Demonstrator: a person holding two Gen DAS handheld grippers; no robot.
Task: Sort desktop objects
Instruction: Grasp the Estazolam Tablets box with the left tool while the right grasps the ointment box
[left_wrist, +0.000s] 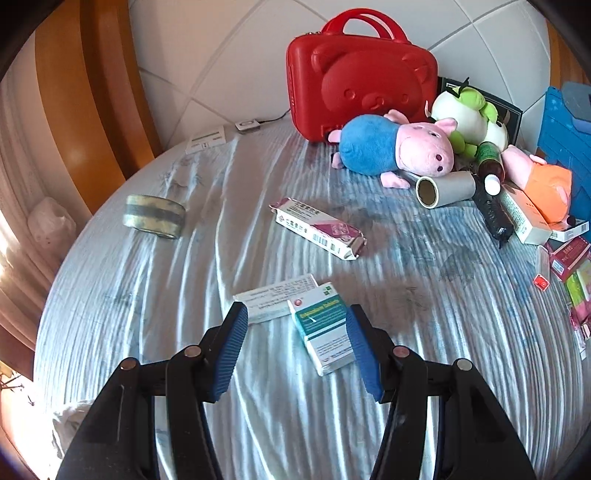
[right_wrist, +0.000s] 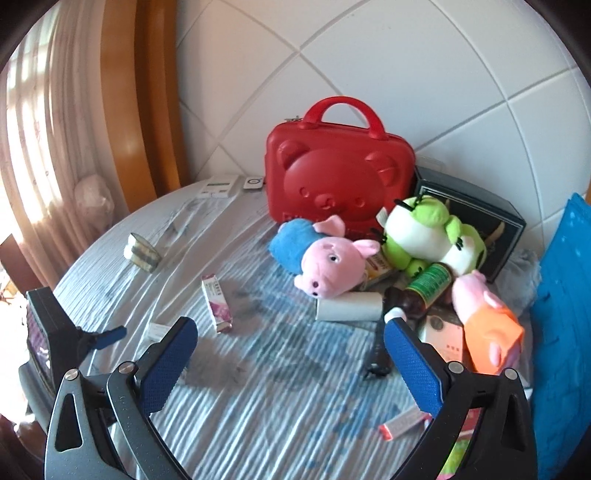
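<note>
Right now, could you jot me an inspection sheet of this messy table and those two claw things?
Surface: striped blue-white cloth, wrinkled.
Job's things: teal-white box lying partly on a white box; pink-white box; tape roll.
Clutter: red bear case, blue pig plush, green plush, orange pig plush, brown bottle, cardboard tube.
Grippers: left gripper open, teal-white box between its fingers, not pinched; right gripper open, empty.
Cables: thin dark cable by the case.
Surroundings: white tiled wall, curtain.
</note>
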